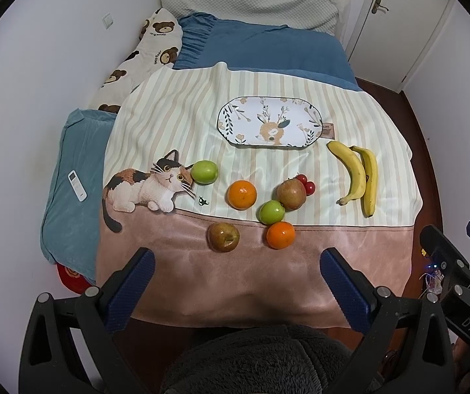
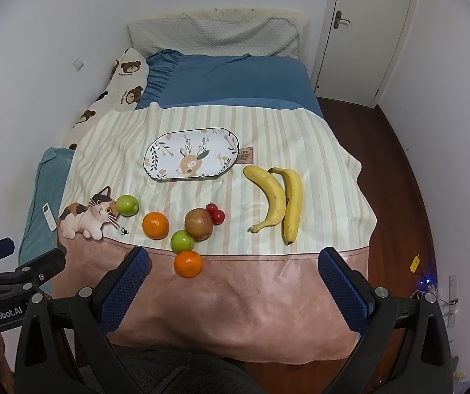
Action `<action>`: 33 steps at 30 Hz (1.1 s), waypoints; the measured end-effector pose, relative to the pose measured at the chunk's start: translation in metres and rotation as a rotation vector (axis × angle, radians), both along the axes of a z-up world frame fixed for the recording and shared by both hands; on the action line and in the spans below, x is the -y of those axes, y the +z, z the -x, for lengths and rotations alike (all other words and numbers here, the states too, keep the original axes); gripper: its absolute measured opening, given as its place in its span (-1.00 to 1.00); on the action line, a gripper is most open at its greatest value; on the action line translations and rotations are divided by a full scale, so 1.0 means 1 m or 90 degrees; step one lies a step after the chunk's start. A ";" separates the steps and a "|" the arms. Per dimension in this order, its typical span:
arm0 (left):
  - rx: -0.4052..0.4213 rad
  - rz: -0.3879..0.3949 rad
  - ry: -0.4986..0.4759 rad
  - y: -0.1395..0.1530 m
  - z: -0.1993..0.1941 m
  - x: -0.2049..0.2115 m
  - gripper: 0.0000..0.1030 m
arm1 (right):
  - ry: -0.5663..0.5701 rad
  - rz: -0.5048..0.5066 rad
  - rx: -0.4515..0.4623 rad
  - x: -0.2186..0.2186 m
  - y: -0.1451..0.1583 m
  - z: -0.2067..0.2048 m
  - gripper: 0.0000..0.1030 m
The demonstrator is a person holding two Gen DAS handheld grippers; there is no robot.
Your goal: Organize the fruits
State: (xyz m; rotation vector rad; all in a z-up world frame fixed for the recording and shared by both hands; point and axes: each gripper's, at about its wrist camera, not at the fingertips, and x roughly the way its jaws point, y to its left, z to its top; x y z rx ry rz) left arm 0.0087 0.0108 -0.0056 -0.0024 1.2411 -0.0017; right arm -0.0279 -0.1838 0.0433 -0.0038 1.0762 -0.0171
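Note:
Fruit lies on a striped cat-print blanket [image 1: 176, 111] on a bed. An oval flowered plate [image 1: 269, 121] sits empty at the middle back; it also shows in the right wrist view [image 2: 192, 154]. Two bananas [image 1: 360, 177] lie at the right. Two green apples [image 1: 204, 171] [image 1: 271, 211], two oranges [image 1: 242, 194] [image 1: 280, 234], two brownish apples [image 1: 223, 236] [image 1: 291, 193] and small red fruits [image 1: 305, 184] lie in front. My left gripper [image 1: 235, 292] is open and empty, above the blanket's near edge. My right gripper [image 2: 231, 289] is open and empty, also near the front edge.
A white remote [image 1: 77, 185] lies on a teal cushion [image 1: 70, 197] at the left. A bear-print pillow [image 1: 143, 55] and blue bedding [image 1: 261, 49] lie behind. A door [image 2: 366, 32] and wood floor [image 2: 399, 197] are to the right. Wall lies left.

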 end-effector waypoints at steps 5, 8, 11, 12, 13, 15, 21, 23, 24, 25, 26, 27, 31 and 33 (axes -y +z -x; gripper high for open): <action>0.004 0.001 0.002 0.002 -0.005 0.002 0.99 | -0.002 -0.002 0.003 0.001 0.000 0.001 1.00; 0.003 0.001 0.001 0.003 -0.005 0.003 0.99 | -0.002 -0.002 0.003 0.001 0.000 0.001 1.00; 0.004 0.001 0.002 0.003 -0.005 0.003 0.99 | -0.001 -0.003 0.005 0.001 0.001 0.001 1.00; 0.004 0.001 0.002 0.003 -0.005 0.003 0.99 | 0.000 -0.004 0.004 0.001 0.001 0.000 1.00; 0.004 0.001 0.002 0.003 -0.005 0.003 0.99 | 0.000 -0.003 0.002 0.001 0.001 0.000 1.00; 0.004 0.001 0.002 0.003 -0.005 0.003 0.99 | 0.000 -0.001 0.002 0.001 0.001 0.001 1.00; 0.006 0.002 0.001 0.003 -0.005 0.003 0.99 | -0.003 -0.005 0.005 0.002 0.003 0.001 1.00; 0.006 0.003 0.001 0.004 -0.004 0.003 0.99 | -0.003 -0.006 0.006 0.002 0.003 0.000 1.00; 0.006 0.002 0.002 0.004 -0.004 0.003 0.99 | -0.003 -0.006 0.006 0.002 0.003 0.000 1.00; 0.006 0.002 0.002 0.004 -0.004 0.003 0.99 | -0.001 -0.005 0.006 0.002 0.004 0.000 1.00; 0.007 0.003 0.001 0.004 -0.004 0.002 0.99 | -0.001 -0.006 0.006 0.002 0.004 0.000 1.00; 0.007 0.002 0.001 0.004 -0.004 0.002 0.99 | -0.001 -0.006 0.006 0.002 0.004 -0.001 1.00; 0.013 0.004 -0.001 0.009 0.000 0.002 0.99 | -0.002 -0.007 0.007 0.002 0.006 0.000 1.00; 0.014 0.004 -0.001 0.010 0.001 0.002 0.99 | -0.002 -0.006 0.008 0.002 0.006 0.000 1.00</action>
